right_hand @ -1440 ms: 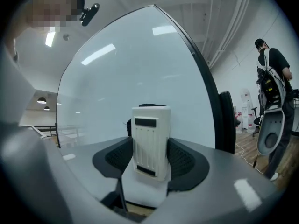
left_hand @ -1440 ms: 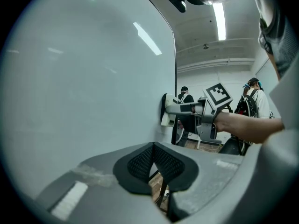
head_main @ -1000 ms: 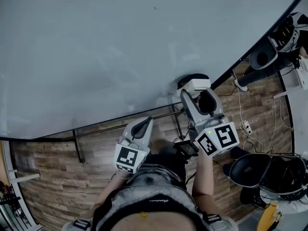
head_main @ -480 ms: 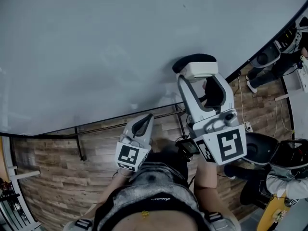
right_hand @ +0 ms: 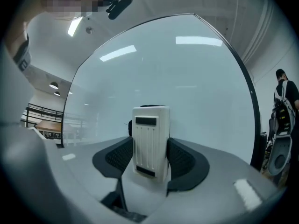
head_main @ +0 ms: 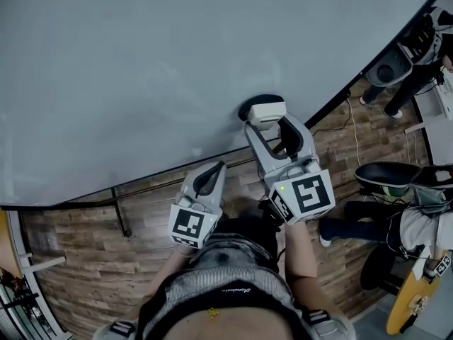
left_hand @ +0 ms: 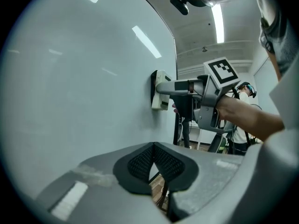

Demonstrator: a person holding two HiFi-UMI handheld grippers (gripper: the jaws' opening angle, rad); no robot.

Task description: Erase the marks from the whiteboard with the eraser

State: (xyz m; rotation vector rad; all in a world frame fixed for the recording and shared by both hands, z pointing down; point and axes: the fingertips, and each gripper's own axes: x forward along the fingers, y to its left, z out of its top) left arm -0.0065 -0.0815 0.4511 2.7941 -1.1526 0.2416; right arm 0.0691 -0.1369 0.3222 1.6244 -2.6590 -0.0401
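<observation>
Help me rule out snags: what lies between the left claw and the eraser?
Nothing. In the left gripper view, the stretch from the left claw up to the eraser is only bare whiteboard and open air.

eraser (head_main: 263,110) wiping face hidden, flat on whiteboard (head_main: 141,69); its sides covered by right gripper (right_hand: 149,155) jaws. whiteboard cut off top and left in head view. marks too faint to tell. bystander (head_main: 414,222) clipped at right edge
</observation>
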